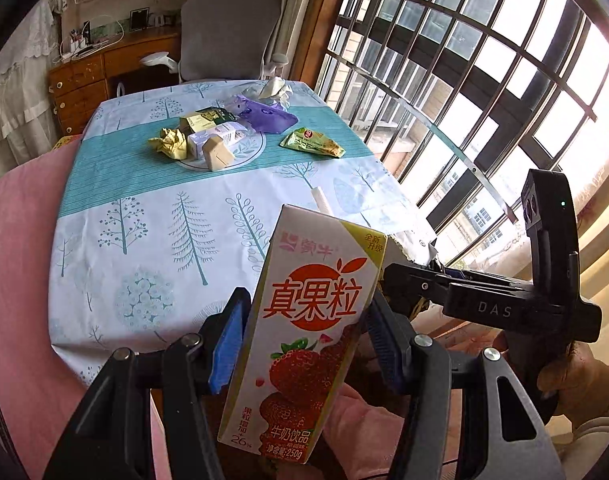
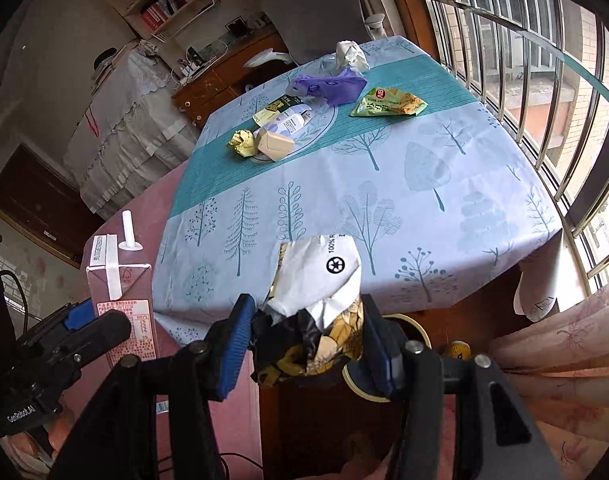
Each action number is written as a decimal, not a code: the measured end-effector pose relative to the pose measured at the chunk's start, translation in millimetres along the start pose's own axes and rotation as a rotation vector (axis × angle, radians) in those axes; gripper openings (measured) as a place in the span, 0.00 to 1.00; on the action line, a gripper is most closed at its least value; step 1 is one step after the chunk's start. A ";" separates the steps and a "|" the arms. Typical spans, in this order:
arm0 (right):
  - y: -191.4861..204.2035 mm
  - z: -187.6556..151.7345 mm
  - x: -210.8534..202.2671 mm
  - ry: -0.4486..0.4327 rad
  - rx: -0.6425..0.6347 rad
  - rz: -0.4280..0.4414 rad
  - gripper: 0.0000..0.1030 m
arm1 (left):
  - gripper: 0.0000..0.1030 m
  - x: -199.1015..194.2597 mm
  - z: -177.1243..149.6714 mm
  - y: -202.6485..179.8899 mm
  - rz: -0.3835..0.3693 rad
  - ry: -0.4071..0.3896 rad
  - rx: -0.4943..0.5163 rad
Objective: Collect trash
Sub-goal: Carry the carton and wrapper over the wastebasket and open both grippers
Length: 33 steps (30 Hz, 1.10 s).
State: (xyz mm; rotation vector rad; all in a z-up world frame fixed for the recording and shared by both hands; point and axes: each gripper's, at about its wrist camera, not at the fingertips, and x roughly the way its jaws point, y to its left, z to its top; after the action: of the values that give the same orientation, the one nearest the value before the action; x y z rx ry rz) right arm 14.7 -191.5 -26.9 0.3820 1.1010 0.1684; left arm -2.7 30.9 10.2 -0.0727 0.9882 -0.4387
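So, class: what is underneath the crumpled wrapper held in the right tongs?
Below the crumpled wrapper, a round yellowish rim shows, seemingly a bin's. The wrapper and right tongs cover its inside, so any contents cannot be seen.

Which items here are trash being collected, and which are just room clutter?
Job: strawberry milk carton in the left hand-held gripper; crumpled wrapper in the right hand-held gripper; green snack bag, purple bag, yellow paper ball on the table.
Bystanders: office chair, bookshelf, window bars.
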 end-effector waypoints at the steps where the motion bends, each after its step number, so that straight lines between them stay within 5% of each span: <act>1: -2.0 -8.7 1.8 0.019 0.005 -0.011 0.51 | 0.55 3.5 -8.1 -0.6 -0.006 0.018 -0.006; 8: -26.6 -55.6 28.8 0.140 0.030 -0.080 0.51 | 0.55 44.9 -52.8 -6.9 -0.022 0.127 -0.063; 11: -43.8 -69.7 52.7 0.179 0.053 -0.090 0.51 | 0.55 75.5 -68.1 -10.4 0.030 0.166 -0.066; 21: -124.4 -126.3 200.0 0.322 0.076 -0.144 0.52 | 0.55 233.2 -139.0 2.5 0.178 0.228 -0.110; 29: -179.4 -154.9 303.9 0.406 0.106 -0.140 0.56 | 0.56 331.9 -183.9 33.9 0.199 0.243 -0.187; 33: -188.1 -154.0 331.6 0.448 0.132 -0.108 0.59 | 0.72 352.7 -190.4 48.1 0.213 0.275 -0.218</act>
State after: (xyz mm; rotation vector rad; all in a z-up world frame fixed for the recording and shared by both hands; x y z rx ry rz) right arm 15.5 -225.8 -436.6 0.4122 1.5765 0.0861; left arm 22.7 -36.8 -387.0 -0.1042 1.2986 -0.1449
